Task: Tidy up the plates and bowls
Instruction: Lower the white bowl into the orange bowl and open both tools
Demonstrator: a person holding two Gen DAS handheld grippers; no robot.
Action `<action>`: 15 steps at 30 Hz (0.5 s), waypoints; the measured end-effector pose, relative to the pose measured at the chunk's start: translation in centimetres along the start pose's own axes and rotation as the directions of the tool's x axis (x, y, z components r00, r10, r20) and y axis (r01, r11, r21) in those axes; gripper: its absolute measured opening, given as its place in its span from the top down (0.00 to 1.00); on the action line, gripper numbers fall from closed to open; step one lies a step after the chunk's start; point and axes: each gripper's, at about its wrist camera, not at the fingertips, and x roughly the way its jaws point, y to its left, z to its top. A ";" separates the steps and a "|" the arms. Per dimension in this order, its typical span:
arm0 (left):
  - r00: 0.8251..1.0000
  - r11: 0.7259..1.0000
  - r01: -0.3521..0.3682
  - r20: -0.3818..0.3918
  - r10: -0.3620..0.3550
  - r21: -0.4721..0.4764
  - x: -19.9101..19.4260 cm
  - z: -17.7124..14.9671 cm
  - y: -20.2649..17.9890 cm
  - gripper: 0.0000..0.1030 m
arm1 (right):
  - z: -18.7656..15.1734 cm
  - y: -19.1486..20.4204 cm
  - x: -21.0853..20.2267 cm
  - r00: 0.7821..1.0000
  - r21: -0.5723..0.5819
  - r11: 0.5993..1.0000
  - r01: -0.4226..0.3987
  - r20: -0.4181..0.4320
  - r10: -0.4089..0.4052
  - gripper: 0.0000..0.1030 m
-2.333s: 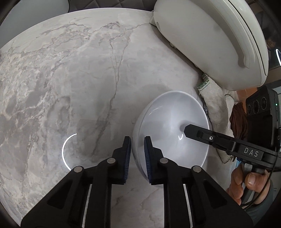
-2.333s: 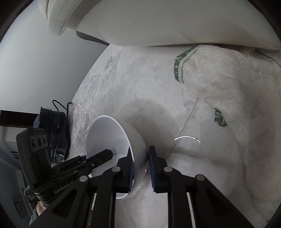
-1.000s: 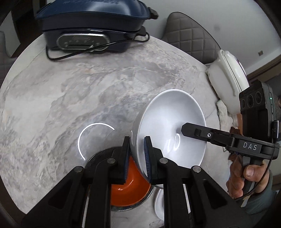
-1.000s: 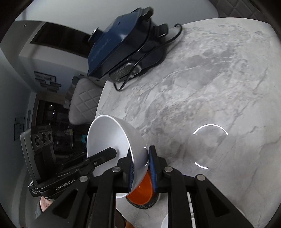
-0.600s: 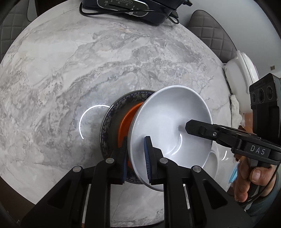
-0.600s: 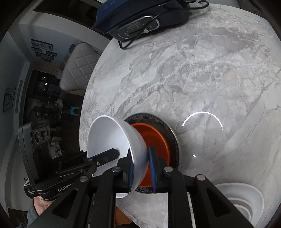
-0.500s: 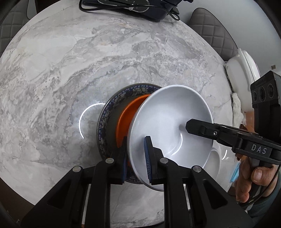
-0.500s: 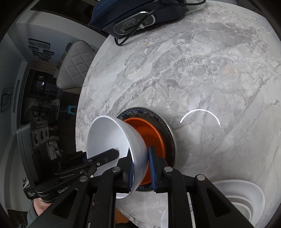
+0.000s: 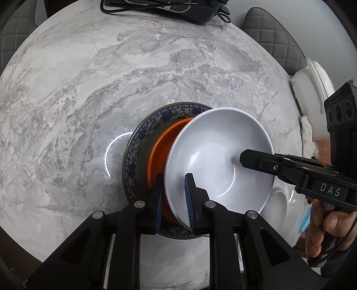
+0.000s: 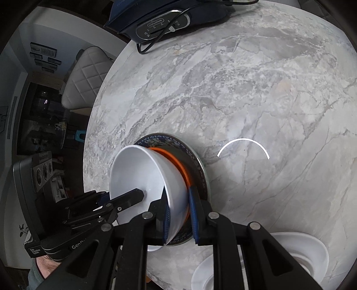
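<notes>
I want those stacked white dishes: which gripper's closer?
Right gripper: it grips the white bowl's rim beside the dishes. The left gripper, jaws opening around the bowl's opposite rim, is farther.

surface: marble table point(image 9: 89, 93) | on it: patterned plate point(image 9: 142, 138), dark appliance point(image 10: 169, 20), white dishes point(image 10: 312, 247)

A round grey-veined marble table point(image 9: 93, 93) fills the view; a dark blue appliance point(image 10: 169, 15) with a black cord sits at its far edge; quilted chairs point(image 10: 84, 75) stand around it; pale walls behind.

White bowl point(image 9: 219, 156), orange bowl point(image 9: 159, 151), blue-patterned dark plate point(image 9: 145, 133), grey-veined marble table point(image 9: 89, 89).
</notes>
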 end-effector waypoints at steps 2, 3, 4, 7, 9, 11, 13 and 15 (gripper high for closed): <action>1.000 1.000 -0.009 0.000 0.009 0.001 0.0 -0.1 -0.1 0.84 | 0.1 0.6 0.1 1.000 -0.036 0.999 0.029 -0.001 -0.029 0.83; 1.000 1.000 -0.011 0.001 0.011 0.001 -0.1 -0.1 -0.1 0.83 | 0.1 1.0 0.3 0.999 -0.062 0.997 0.051 -0.003 -0.051 0.83; 1.000 1.000 -0.010 0.002 0.010 -0.002 -0.1 -0.1 -0.1 0.83 | 0.1 1.4 0.3 0.997 -0.087 0.993 0.076 -0.004 -0.076 0.83; 1.000 1.000 -0.010 0.003 0.010 -0.004 0.0 0.0 0.0 0.83 | -0.1 2.5 0.6 0.990 -0.164 0.976 0.141 0.008 -0.142 0.83; 1.000 1.000 -0.011 0.006 0.012 -0.007 -0.1 -0.1 0.0 0.83 | -0.2 2.8 0.8 0.985 -0.194 0.966 0.169 0.015 -0.170 0.83; 1.000 1.000 -0.010 0.012 0.010 -0.013 -0.1 -0.1 0.1 0.82 | -0.3 2.9 1.0 0.983 -0.207 0.961 0.181 0.015 -0.182 0.83; 1.000 1.000 -0.009 0.018 0.009 -0.022 -0.2 -0.2 0.2 0.82 | -0.3 2.9 1.1 0.983 -0.214 0.959 0.184 0.014 -0.185 0.83; 1.000 1.000 0.004 0.026 -0.003 -0.025 -0.3 -0.2 0.1 0.75 | -0.4 2.9 1.2 0.983 -0.215 0.959 0.184 0.014 -0.186 0.83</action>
